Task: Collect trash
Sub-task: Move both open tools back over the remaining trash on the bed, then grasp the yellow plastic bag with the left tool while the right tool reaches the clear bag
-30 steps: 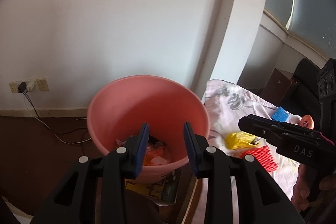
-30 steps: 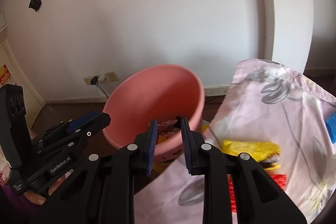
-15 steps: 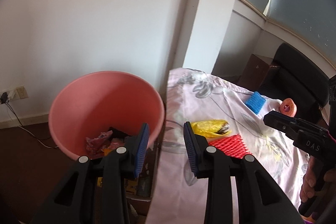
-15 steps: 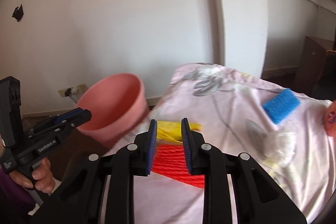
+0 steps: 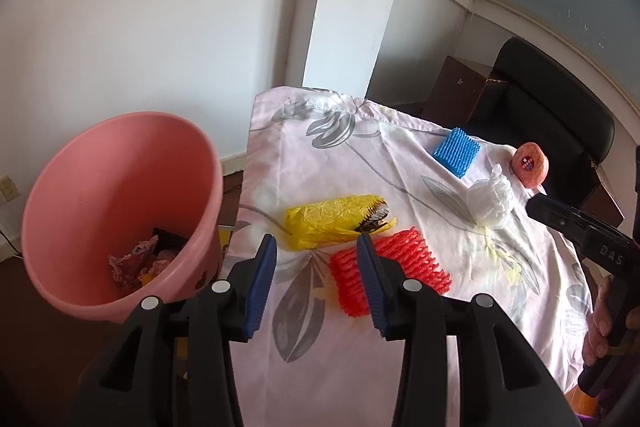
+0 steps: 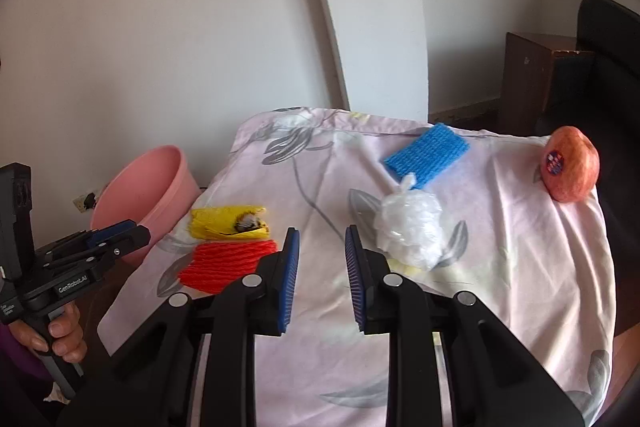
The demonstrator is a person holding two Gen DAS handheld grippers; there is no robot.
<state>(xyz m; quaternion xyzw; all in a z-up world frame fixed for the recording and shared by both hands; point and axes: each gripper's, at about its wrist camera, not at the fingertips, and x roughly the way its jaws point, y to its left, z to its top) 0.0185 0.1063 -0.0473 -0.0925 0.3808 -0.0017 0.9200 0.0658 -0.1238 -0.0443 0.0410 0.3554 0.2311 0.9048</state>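
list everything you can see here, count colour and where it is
bin: 1, pink, left of the table, scraps inside
cloth: 1, pale pink floral, covering the table
wrapper: 1, yellow, near the bin-side edge
red foam net: 1, beside the wrapper
blue foam net: 1, far side
plastic bag: 1, clear, crumpled, centre
fruit: 1, orange-red, stickered, far right corner
left tool: 1, black, blue pads, open, empty
right tool: 1, same, open, empty

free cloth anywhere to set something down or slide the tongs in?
Free: near part of the floral cloth below the white plastic bag, and the far strip behind the yellow wrapper. Crowded: yellow wrapper against red foam net; bag by blue foam net.
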